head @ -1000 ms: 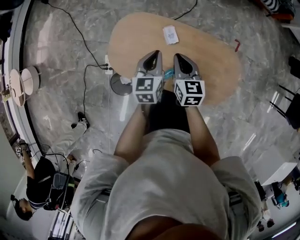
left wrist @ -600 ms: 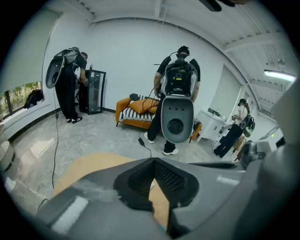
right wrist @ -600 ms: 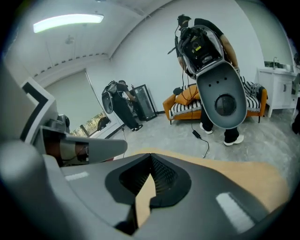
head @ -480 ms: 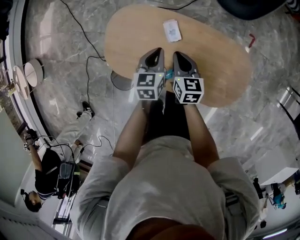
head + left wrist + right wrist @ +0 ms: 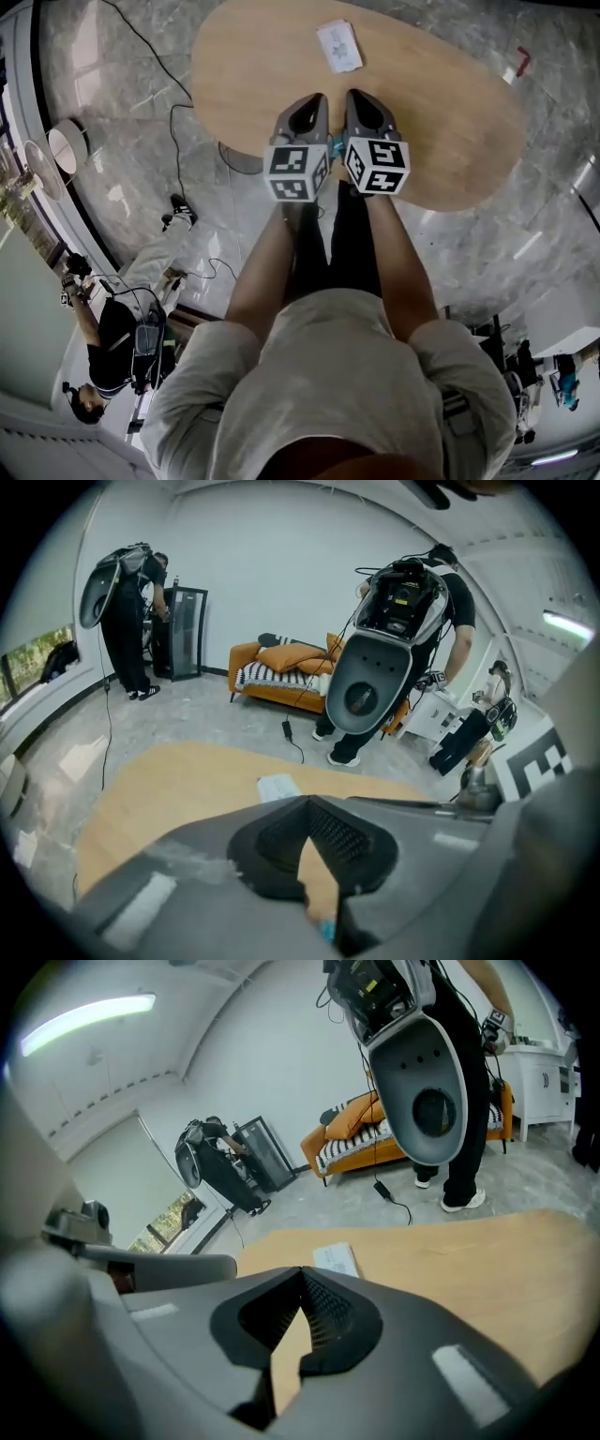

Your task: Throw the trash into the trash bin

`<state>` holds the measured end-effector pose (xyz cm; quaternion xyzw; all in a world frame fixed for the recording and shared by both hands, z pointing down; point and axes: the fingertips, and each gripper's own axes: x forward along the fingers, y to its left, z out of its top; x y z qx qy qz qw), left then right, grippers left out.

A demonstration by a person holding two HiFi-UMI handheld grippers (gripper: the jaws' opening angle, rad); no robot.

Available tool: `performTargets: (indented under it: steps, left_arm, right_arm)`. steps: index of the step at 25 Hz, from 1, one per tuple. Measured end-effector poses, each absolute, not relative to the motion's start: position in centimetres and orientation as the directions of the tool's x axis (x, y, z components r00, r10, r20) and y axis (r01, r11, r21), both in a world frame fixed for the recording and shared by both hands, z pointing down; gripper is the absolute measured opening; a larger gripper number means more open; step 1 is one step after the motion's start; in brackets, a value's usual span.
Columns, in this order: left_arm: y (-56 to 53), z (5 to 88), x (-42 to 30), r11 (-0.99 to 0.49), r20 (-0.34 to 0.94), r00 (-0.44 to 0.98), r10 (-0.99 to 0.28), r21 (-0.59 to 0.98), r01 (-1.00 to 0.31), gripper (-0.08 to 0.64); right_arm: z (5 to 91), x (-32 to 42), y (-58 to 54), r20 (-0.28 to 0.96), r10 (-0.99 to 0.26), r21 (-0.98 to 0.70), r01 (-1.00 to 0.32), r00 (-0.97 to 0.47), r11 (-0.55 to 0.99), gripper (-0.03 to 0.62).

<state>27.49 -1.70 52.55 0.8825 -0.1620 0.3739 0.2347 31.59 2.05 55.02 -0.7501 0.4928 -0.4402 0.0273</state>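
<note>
Meanwhile, the left tongs [image 5: 307, 800] and the right tongs [image 5: 302, 1270], each closed tip to tip on nothing, have been brought down side by side over the near edge of the bench [image 5: 431, 112], while the white wrapper [image 5: 338, 46] is left lying toward its far edge, so pickup is judged pending.

grey marble floor [image 5: 103, 89], orange sofa [image 5: 281, 680], white walls [image 5: 281, 564]

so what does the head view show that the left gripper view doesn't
Only the head view: the person's grey shirt and a small red thing on the floor beyond the table. Only the left gripper view: an orange sofa and standing people across the room. Both: the wooden table and the white wrapper lying on it.
</note>
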Motion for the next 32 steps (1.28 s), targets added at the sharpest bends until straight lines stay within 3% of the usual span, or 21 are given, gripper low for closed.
performTargets:
  steps: [9, 11, 12, 22, 30, 32]
  left_arm:
    - [-2.4, 57.5, 28.0, -0.831, 0.750, 0.658, -0.069, 0.322, -0.454, 0.018]
    - [-2.7, 58.1, 28.0, -0.833, 0.750, 0.657, -0.072, 0.317, -0.453, 0.018]
    - [-2.9, 58.3, 28.0, -0.835, 0.752, 0.655, -0.074, 0.313, -0.454, 0.018]
    - [-4.8, 60.3, 26.1, -0.836, 0.777, 0.623, -0.093, 0.279, -0.473, 0.018]
    - [-4.1, 60.7, 25.4, -0.837, 0.786, 0.613, -0.077, 0.284, -0.469, 0.018]
    - [-4.3, 60.8, 25.5, -0.839, 0.787, 0.613, -0.077, 0.281, -0.466, 0.018]
  right_arm:
    - [58.9, 32.8, 1.2, 0.630, -0.761, -0.542, -0.616, 0.151, -0.572, 0.013]
    - [60.0, 32.8, 0.8, 0.628, -0.767, -0.586, -0.568, 0.132, -0.578, 0.116]
    - [60.6, 32.8, 0.7, 0.628, -0.768, -0.605, -0.542, 0.125, -0.583, 0.121]
    - [66.9, 32.8, 1.0, 0.653, -0.752, -0.722, -0.223, 0.093, -0.655, 0.121]
    - [68.3, 32.7, 1.0, 0.653, -0.753, -0.737, -0.164, 0.075, -0.656, 0.114]
    - [68.2, 33.0, 0.6, 0.649, -0.757, -0.736, -0.187, 0.074, -0.650, 0.044]
